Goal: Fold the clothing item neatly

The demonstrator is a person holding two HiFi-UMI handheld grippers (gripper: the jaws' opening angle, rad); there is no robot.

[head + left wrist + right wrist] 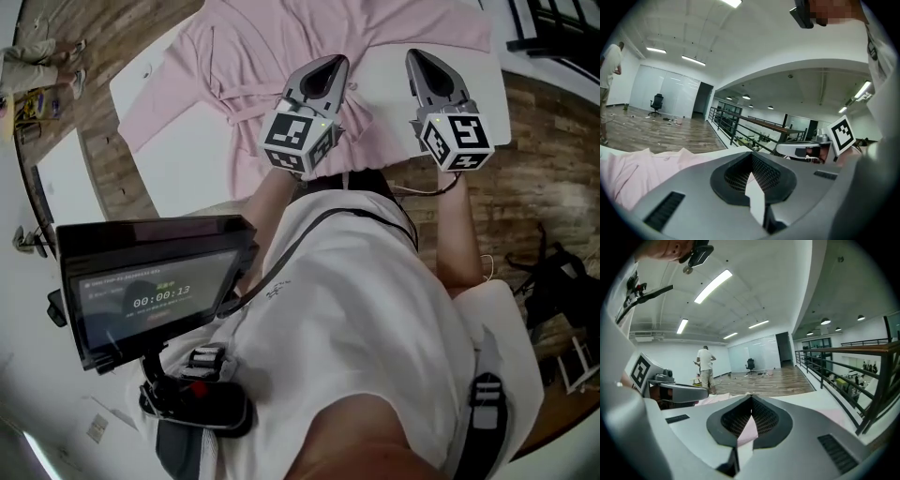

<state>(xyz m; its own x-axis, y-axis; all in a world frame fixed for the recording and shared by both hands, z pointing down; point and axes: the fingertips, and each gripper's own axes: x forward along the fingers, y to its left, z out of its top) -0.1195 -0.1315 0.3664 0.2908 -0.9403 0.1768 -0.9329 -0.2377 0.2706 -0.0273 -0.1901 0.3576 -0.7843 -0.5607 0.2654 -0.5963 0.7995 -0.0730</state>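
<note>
Pink soft robe (272,47) lies spread across smooth white table (187,159)

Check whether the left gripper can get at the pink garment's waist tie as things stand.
Probably yes: the left gripper is shut above the pink garment, and nothing lies between it and the waist tie.

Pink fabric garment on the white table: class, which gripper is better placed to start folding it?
Left, probably: the left gripper hangs over the lower body of the pink fabric garment, while the right gripper is over bare white table beside it. Both are shut and empty.
</note>
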